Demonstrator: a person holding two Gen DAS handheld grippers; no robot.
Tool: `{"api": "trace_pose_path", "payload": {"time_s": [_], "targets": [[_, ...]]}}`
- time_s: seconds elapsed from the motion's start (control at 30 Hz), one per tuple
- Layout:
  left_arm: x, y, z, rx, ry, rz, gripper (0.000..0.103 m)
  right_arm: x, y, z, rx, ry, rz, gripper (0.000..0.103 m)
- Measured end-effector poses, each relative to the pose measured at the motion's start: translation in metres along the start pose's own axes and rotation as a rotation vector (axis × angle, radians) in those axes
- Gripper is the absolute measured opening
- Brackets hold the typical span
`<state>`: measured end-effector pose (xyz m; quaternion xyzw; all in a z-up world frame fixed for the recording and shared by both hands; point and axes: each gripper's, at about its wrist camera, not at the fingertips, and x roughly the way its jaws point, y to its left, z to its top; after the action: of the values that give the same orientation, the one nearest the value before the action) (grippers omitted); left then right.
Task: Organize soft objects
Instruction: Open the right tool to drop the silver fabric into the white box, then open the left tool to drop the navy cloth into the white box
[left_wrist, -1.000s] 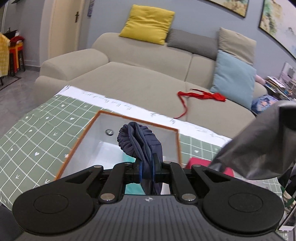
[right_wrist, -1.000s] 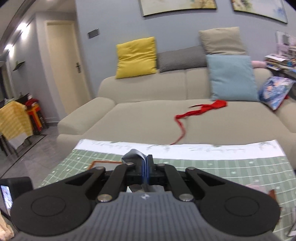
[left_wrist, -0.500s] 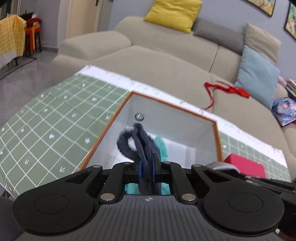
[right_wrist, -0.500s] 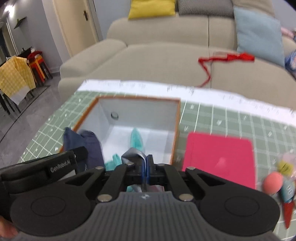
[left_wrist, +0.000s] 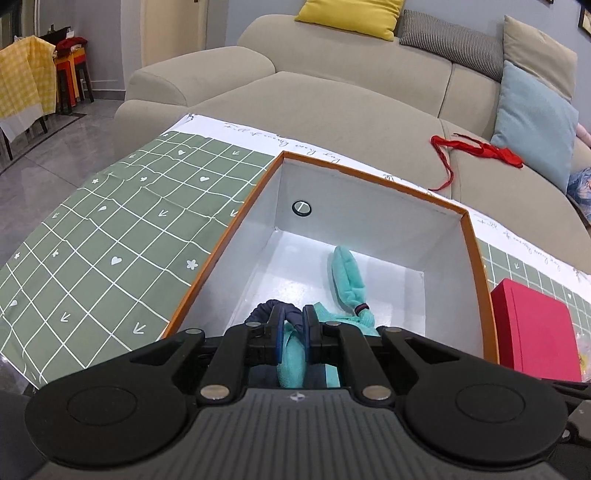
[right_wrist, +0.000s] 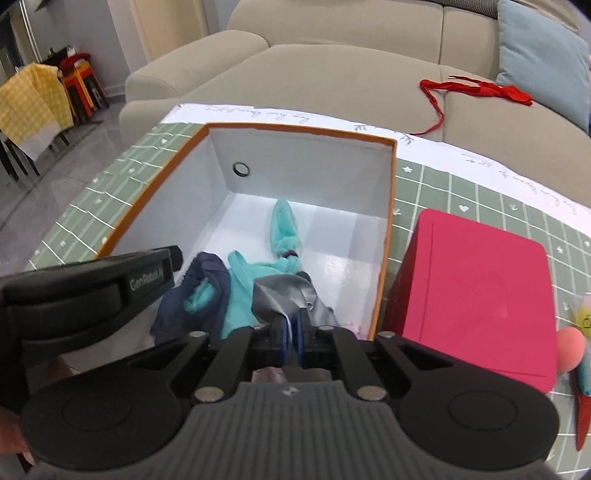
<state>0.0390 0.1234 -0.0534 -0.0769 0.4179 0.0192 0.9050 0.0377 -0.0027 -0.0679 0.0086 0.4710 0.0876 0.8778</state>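
A: Right gripper (right_wrist: 290, 334) first. Jaws nearly together, a fold of the grey cloth (right_wrist: 291, 297) pinched between the blue pads; they have only just begun to ease apart, and the cloth is not free yet.

B: And where does the cloth lie from the claw?

A: Straight ahead and below. It spills forward off the fingertips into the near end of the white box (right_wrist: 306, 173), partly over the teal cloth (right_wrist: 282, 229). The teal piece runs lengthwise toward the box's far wall.

B: Left side?

A: Left gripper (left_wrist: 293, 330) is clamped on the navy cloth (left_wrist: 264, 309), low inside the same box, at its near left corner. In the right wrist view the navy heap (right_wrist: 207, 288) lies touching the teal one, just left of the grey.

B: So which hand is nearer to letting go?

A: My judgement: both are over the box floor, so each only needs to open and lift straight out. The right looks first. The risk is fabric snagging on a pad and trailing over the orange rim.

B: Outward from the box?

A: It stands on a green checked tablecloth (left_wrist: 110, 236). A red box (right_wrist: 476, 291) sits just beside its right wall; small toys (right_wrist: 570, 349) lie beyond that, at the picture's edge. Past the box's far wall, a beige sofa (left_wrist: 332, 107) with a red strap (left_wrist: 476, 149) on the seat and cushions along the back. A yellow checked cloth (left_wrist: 22, 85) hangs far left of the box.
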Motion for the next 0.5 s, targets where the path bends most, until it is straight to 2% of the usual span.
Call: {"api": "trace_pose_path", "payload": {"time_s": [0.13,0.2,0.23,0.27,0.3,0.33,0.4,0.47,0.5], "targets": [[0.003,0.001,0.000,-0.001,0.012,0.012,0.010,0.000,0.001,-0.002,-0.019,0.003,-0.010,0.005],[0.001,0.002,0.000,-0.007,0.010,0.018,0.010,-0.004,0.003,-0.003,-0.026,-0.005,-0.007,0.012],[0.001,0.002,0.001,-0.007,0.008,0.023,0.010,-0.007,0.004,-0.003,-0.038,-0.015,-0.005,0.020],[0.001,0.003,0.001,-0.007,0.004,0.030,0.015,-0.010,0.006,-0.003,-0.051,-0.027,-0.005,0.024],[0.001,0.003,0.001,-0.011,-0.001,0.037,0.024,-0.013,0.008,-0.004,-0.067,-0.040,-0.008,0.025],[0.000,0.004,0.001,-0.018,-0.005,0.044,0.029,-0.015,0.011,-0.003,-0.080,-0.049,-0.010,0.026],[-0.002,0.005,0.003,-0.030,-0.010,0.038,0.044,-0.022,0.015,-0.004,-0.109,-0.078,-0.003,0.031],[-0.004,0.008,0.004,-0.054,-0.025,0.019,0.054,-0.027,0.020,-0.006,-0.142,-0.100,0.000,0.045],[-0.005,0.010,0.005,-0.072,-0.033,0.011,0.055,-0.029,0.022,-0.006,-0.155,-0.109,-0.006,0.047]]}}
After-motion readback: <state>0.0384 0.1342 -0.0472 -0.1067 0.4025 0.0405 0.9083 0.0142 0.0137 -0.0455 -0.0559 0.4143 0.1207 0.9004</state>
